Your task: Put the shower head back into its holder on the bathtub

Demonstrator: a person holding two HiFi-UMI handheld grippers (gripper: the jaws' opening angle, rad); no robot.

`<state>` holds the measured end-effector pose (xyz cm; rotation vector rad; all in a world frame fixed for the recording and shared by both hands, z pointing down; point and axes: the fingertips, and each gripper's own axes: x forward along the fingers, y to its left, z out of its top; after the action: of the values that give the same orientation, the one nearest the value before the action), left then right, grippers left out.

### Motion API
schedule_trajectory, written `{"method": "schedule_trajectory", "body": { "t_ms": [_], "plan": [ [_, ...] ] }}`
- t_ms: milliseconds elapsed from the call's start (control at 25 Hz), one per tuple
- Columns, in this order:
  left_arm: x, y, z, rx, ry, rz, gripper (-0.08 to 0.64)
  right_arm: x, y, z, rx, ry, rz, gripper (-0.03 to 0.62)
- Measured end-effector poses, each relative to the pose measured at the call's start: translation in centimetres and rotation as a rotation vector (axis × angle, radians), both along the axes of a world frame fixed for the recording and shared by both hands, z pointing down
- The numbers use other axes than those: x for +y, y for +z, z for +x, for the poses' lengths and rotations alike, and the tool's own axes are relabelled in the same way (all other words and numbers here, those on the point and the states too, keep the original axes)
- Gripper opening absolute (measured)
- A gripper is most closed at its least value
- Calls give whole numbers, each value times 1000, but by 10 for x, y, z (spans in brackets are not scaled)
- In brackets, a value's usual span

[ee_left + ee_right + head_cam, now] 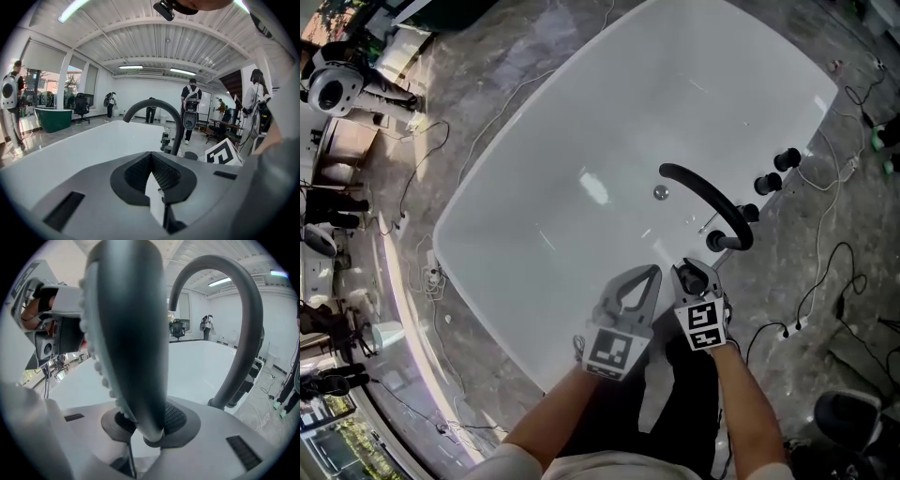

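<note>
Under both hands, on marble floor (516, 75): white bathtub (562, 206). Black arched spout (710, 199) on rim, directly ahead of right tongs (692, 274); black knobs (776, 172) beyond. Cables (825, 281) strewn round tub. Right tongs pinch shower head (133, 333) by handle, near spout. Left tongs (652, 273) pressed together, holding nothing.

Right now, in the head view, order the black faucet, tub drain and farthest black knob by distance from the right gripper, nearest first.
1. Black faucet, just beyond the right gripper.
2. Tub drain, up-left inside the bathtub.
3. Farthest black knob, upper right on the rim.
</note>
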<state>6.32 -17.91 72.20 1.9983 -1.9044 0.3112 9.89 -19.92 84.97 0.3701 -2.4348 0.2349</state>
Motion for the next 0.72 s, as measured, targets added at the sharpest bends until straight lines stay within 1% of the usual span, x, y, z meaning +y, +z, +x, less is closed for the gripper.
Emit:
{"method": "schedule_trajectory", "body": {
  "t_ms": [120,320,440,600,720],
  "plan": [
    [1,1,2,0,0,-7,5,0,-1,1,6,-13,16,109],
    [1,-2,8,5,8,-13,6,2,-1,2,7,-33,-31,112],
    [1,-7,12,14,16,-16,6,5,-12,7,-4,-25,-67,157],
    [2,-19,20,24,34,-22,6,10,-48,16,-42,6,-81,173],
    [3,-35,26,35,45,-22,6,12,-95,24,-102,53,-57,175]
  ]
}}
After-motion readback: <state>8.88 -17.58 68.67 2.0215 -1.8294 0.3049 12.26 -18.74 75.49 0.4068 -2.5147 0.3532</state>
